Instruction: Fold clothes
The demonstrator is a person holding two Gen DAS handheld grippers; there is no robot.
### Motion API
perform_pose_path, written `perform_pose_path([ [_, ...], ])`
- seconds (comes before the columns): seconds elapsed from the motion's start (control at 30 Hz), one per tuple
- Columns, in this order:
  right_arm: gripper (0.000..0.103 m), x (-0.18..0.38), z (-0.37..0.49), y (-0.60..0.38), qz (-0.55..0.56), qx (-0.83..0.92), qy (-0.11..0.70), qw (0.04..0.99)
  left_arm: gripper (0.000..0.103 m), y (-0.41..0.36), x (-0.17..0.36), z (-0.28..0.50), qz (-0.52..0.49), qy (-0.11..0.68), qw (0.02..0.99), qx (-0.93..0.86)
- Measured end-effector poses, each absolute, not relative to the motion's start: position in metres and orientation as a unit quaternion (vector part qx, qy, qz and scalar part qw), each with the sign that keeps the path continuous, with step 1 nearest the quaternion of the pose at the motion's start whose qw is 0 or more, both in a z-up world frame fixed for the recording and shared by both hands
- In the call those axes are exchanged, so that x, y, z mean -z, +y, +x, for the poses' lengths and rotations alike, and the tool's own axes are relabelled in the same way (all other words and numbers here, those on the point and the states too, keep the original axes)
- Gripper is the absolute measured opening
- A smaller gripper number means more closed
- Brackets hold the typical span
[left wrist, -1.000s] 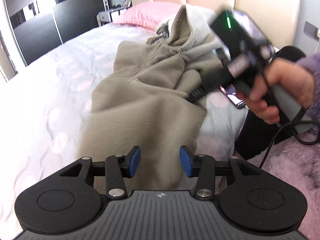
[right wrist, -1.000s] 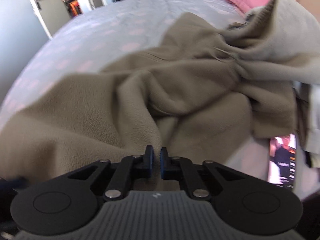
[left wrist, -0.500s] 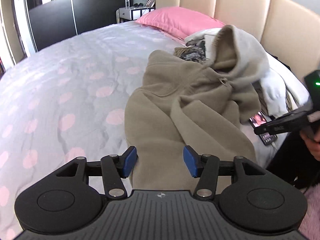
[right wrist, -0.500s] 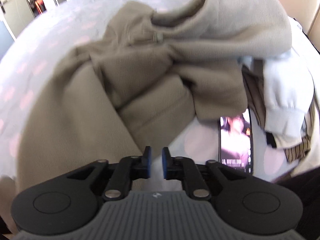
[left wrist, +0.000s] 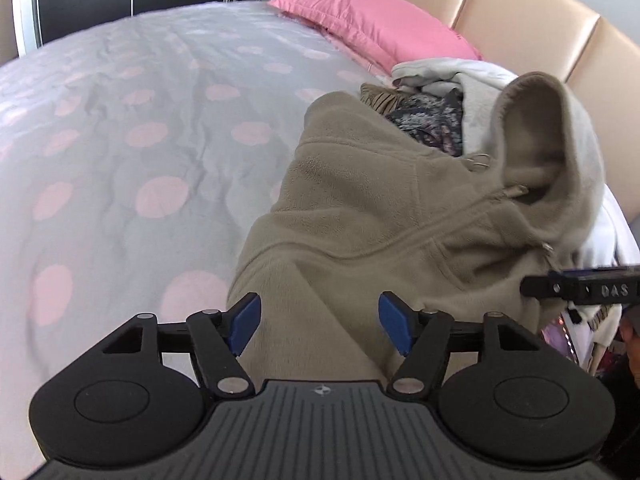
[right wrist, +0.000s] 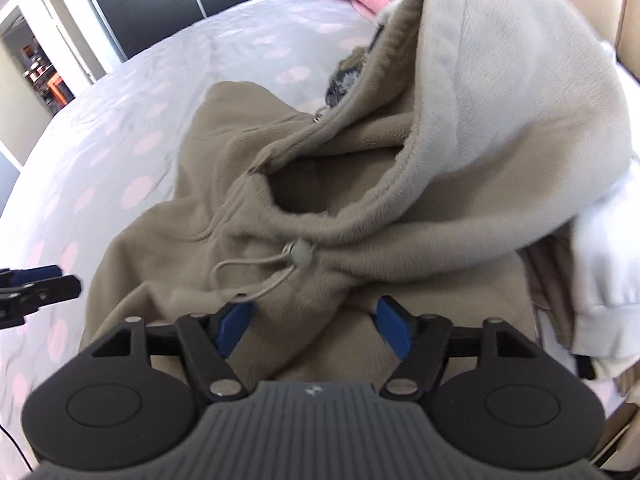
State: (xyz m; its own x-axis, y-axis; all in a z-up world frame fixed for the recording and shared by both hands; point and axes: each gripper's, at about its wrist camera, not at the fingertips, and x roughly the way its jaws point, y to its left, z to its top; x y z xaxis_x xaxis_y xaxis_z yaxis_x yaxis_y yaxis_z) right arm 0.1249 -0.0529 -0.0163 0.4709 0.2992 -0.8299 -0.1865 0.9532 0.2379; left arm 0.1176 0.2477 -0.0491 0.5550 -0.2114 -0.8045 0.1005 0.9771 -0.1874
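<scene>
A tan fleece hoodie [left wrist: 372, 220] lies crumpled on the bed, its hood [left wrist: 552, 132] raised at the far right. In the right wrist view the hoodie [right wrist: 224, 200] fills the middle, with its drawstring toggle [right wrist: 298, 256] just ahead of the fingers. My left gripper [left wrist: 320, 326] is open and empty above the hoodie's lower part. My right gripper [right wrist: 314, 326] is open and empty, close over the chest below the hood [right wrist: 480, 120]. The right gripper's tip [left wrist: 580, 290] shows at the right edge of the left wrist view.
The bed [left wrist: 140, 140] has a grey cover with pink dots. A pink pillow [left wrist: 380, 20] and beige headboard [left wrist: 520, 8] are at the back. A pile of other clothes [left wrist: 440, 92] lies behind the hoodie. White garments [right wrist: 600, 272] lie to the right.
My right gripper opened from shut and moved up toward the hood. My left gripper stayed open and moved closer along the hoodie, turning toward the headboard.
</scene>
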Motion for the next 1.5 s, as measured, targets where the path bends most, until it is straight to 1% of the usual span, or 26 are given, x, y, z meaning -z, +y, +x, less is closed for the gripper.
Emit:
perform_pose_path([
  [0.17,0.075,0.043,0.153,-0.044,0.076,-0.139,0.514,0.843,0.066,0.257,0.097,0.160,-0.052,0.525,0.848,0.052],
  [0.23,0.075,0.050,0.159,-0.038,0.068,-0.140,0.515,0.843,0.073,0.267,0.113,0.167,-0.075,0.538,0.838,0.058],
  [0.27,0.075,0.053,0.161,-0.036,0.065,-0.142,0.514,0.844,0.073,0.272,0.121,0.167,-0.091,0.542,0.833,0.061],
  [0.3,0.073,0.056,0.162,-0.034,0.061,-0.143,0.511,0.845,0.074,0.275,0.128,0.168,-0.108,0.546,0.829,0.065],
  [0.33,0.068,0.058,0.163,-0.032,0.059,-0.146,0.509,0.846,0.073,0.278,0.134,0.168,-0.124,0.548,0.825,0.068],
  [0.37,0.066,0.059,0.163,-0.031,0.059,-0.147,0.506,0.848,0.072,0.279,0.139,0.167,-0.136,0.547,0.823,0.068],
  [0.4,0.060,0.060,0.162,-0.031,0.060,-0.146,0.503,0.850,0.071,0.279,0.142,0.166,-0.144,0.543,0.824,0.066],
  [0.43,0.051,0.061,0.162,-0.030,0.062,-0.146,0.500,0.852,0.066,0.277,0.143,0.164,-0.147,0.539,0.827,0.065],
  [0.47,0.046,0.060,0.161,-0.029,0.062,-0.146,0.495,0.854,0.059,0.272,0.141,0.162,-0.143,0.534,0.830,0.066],
  [0.5,0.040,0.057,0.158,-0.028,0.060,-0.148,0.490,0.857,0.045,0.268,0.137,0.159,-0.142,0.530,0.833,0.068],
  [0.53,0.035,0.055,0.156,-0.026,0.059,-0.150,0.484,0.860,0.034,0.263,0.131,0.155,-0.135,0.526,0.837,0.068],
  [0.57,0.033,0.051,0.152,-0.024,0.053,-0.152,0.477,0.864,0.029,0.258,0.125,0.151,-0.124,0.522,0.841,0.068],
  [0.6,0.030,0.046,0.148,-0.021,0.043,-0.154,0.468,0.869,0.021,0.254,0.120,0.147,-0.116,0.518,0.845,0.065],
  [0.63,0.028,0.041,0.144,-0.018,0.034,-0.156,0.460,0.873,0.014,0.254,0.112,0.141,-0.116,0.512,0.849,0.060],
  [0.73,0.025,0.018,0.132,-0.012,0.021,-0.166,0.430,0.887,0.011,0.260,0.085,0.124,-0.141,0.489,0.860,0.043],
  [0.87,0.024,-0.041,0.116,-0.003,0.004,-0.190,0.368,0.910,0.011,0.263,0.028,0.087,-0.131,0.439,0.889,0.028],
  [1.0,0.023,-0.119,0.102,0.016,-0.004,-0.237,0.300,0.924,0.010,0.276,-0.039,0.046,-0.137,0.381,0.914,-0.002],
  [1.13,0.022,-0.195,0.082,0.049,0.000,-0.301,0.243,0.922,0.010,0.288,-0.115,-0.003,-0.129,0.316,0.939,-0.052],
  [1.23,0.022,-0.245,0.048,0.075,-0.001,-0.339,0.194,0.921,0.009,0.296,-0.177,-0.050,-0.120,0.255,0.955,-0.087],
  [1.33,0.022,-0.294,0.027,0.092,0.002,-0.372,0.141,0.918,0.009,0.293,-0.227,-0.093,-0.109,0.211,0.965,-0.109],
  [1.43,0.022,-0.338,0.017,0.098,0.004,-0.396,0.111,0.912,0.009,0.276,-0.260,-0.122,-0.090,0.188,0.971,-0.119],
  [1.5,0.022,-0.354,0.011,0.098,0.004,-0.403,0.108,0.909,0.009,0.260,-0.265,-0.130,-0.083,0.186,0.972,-0.113],
])
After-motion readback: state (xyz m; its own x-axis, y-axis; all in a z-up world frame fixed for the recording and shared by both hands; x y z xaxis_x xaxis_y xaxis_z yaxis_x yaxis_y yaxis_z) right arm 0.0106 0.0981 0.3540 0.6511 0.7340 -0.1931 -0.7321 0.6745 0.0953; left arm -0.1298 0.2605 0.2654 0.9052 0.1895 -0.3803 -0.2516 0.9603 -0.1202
